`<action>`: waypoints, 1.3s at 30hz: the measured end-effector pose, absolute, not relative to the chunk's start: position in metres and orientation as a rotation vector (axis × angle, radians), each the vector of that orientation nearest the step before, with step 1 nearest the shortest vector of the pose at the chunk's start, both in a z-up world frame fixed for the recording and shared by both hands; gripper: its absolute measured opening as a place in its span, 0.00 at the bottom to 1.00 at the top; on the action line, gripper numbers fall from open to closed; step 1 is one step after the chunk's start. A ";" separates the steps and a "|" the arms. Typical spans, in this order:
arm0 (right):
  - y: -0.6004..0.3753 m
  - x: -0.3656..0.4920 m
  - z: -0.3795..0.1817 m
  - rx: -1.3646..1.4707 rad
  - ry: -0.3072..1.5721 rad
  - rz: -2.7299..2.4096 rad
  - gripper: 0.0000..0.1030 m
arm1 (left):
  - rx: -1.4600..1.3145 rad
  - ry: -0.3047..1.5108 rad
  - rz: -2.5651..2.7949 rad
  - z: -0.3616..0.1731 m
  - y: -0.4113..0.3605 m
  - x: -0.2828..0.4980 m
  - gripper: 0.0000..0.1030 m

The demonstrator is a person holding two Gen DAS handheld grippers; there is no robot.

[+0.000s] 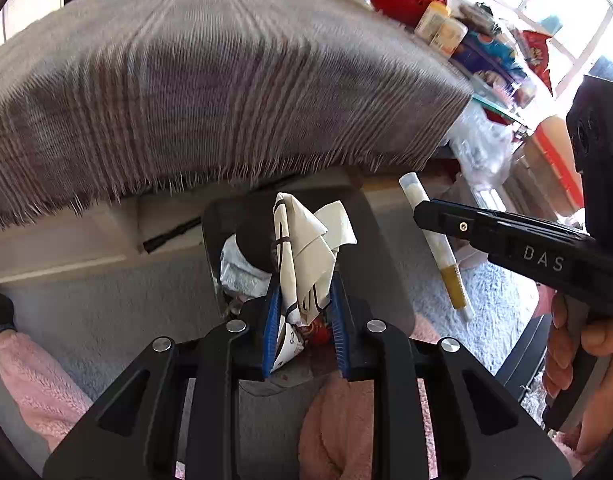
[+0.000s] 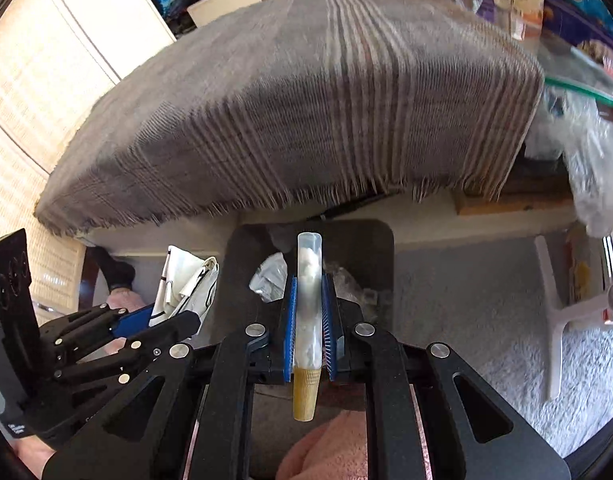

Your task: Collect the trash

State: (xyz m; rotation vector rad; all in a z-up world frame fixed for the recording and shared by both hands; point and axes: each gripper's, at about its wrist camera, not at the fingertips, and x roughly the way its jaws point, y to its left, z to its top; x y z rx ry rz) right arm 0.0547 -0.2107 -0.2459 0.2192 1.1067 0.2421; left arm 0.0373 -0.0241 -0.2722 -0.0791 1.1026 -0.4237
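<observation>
My left gripper [image 1: 302,292] is shut on a crumpled white paper wrapper [image 1: 306,240] with black lines, held over a dark bin [image 1: 386,280] that has trash inside. My right gripper [image 2: 308,300] is shut on a long clear plastic tube [image 2: 308,292] with a gold end, held above the same bin [image 2: 382,248]. In the left wrist view the right gripper [image 1: 422,210] grips the tube [image 1: 438,248] to the right of the wrapper. In the right wrist view the left gripper [image 2: 178,316] holds the wrapper [image 2: 186,280] at the left.
A grey striped fringed cloth [image 1: 226,92] covers a table just behind the bin. Cluttered bottles and packets [image 1: 458,28] sit at the back right. A pale shaggy rug [image 2: 486,320] lies on the floor. A white plastic stand [image 2: 558,320] stands at the right.
</observation>
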 end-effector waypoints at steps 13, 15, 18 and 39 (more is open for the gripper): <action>-0.196 0.070 -0.308 0.183 1.233 0.207 0.13 | -0.128 1.292 -0.398 -0.350 -0.031 0.059 0.24; -0.194 0.073 -0.314 0.186 1.245 0.210 0.14 | -0.123 1.294 -0.400 -0.352 -0.033 0.062 0.25; -0.193 0.077 -0.318 0.196 1.260 0.206 0.16 | -0.110 1.287 -0.409 -0.351 -0.037 0.066 0.32; -0.226 0.058 -0.215 0.131 1.003 0.083 0.97 | -0.060 1.089 -0.348 -0.260 -0.024 0.041 0.92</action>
